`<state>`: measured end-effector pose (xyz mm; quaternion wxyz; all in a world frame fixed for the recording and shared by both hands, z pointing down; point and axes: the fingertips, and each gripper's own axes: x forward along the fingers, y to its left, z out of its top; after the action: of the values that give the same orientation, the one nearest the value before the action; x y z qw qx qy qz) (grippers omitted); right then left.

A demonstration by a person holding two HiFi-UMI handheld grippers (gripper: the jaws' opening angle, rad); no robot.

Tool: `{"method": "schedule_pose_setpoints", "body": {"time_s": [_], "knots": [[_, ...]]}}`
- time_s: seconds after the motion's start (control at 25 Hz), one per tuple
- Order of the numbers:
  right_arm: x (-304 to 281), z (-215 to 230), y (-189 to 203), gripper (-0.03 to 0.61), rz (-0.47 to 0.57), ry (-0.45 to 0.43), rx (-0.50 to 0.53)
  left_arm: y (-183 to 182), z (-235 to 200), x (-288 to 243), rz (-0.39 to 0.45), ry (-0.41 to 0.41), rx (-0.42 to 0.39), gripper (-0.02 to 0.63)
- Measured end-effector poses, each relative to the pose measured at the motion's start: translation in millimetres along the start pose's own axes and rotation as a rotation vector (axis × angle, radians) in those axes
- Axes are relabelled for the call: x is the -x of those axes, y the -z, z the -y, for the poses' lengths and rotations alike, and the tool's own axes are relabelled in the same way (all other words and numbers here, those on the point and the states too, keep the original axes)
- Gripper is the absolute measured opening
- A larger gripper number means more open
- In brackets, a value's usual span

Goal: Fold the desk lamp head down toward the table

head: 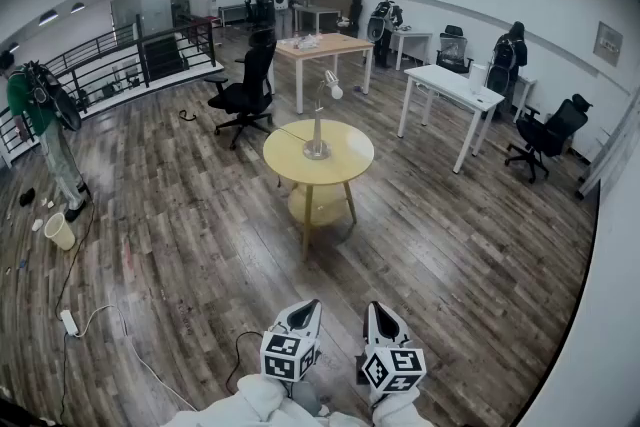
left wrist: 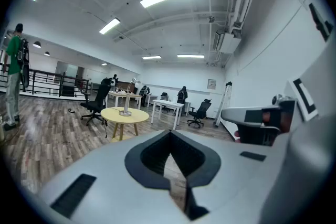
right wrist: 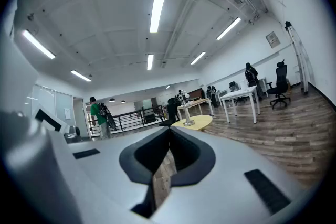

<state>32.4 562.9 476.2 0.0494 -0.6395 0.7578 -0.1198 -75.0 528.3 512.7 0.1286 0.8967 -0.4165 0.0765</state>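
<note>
A silver desk lamp stands upright on a round yellow table in the middle of the room, its head raised at the top of the arm. The lamp also shows small in the left gripper view and the right gripper view. My left gripper and right gripper are side by side at the bottom of the head view, far from the table. Both are shut and hold nothing.
A black office chair stands behind the yellow table, with a wooden desk further back. White desks and more chairs line the right wall. A person in green stands at the left by a railing. Cables and a cup lie on the floor.
</note>
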Motion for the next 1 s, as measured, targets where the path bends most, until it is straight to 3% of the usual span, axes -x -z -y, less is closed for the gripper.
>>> {"method": "schedule_pose_setpoints", "body": {"time_s": [0.48,1.0], "knots": [[-39,35,4,0.014,-0.021,0.023,0.000,-8,-17,-48,0.006,-0.005,0.003,-0.003],[-155,59,-22,0.014,-0.017,-0.017,0.012,-55,-71,-132,0.046,-0.021,0.004,-0.003]]}}
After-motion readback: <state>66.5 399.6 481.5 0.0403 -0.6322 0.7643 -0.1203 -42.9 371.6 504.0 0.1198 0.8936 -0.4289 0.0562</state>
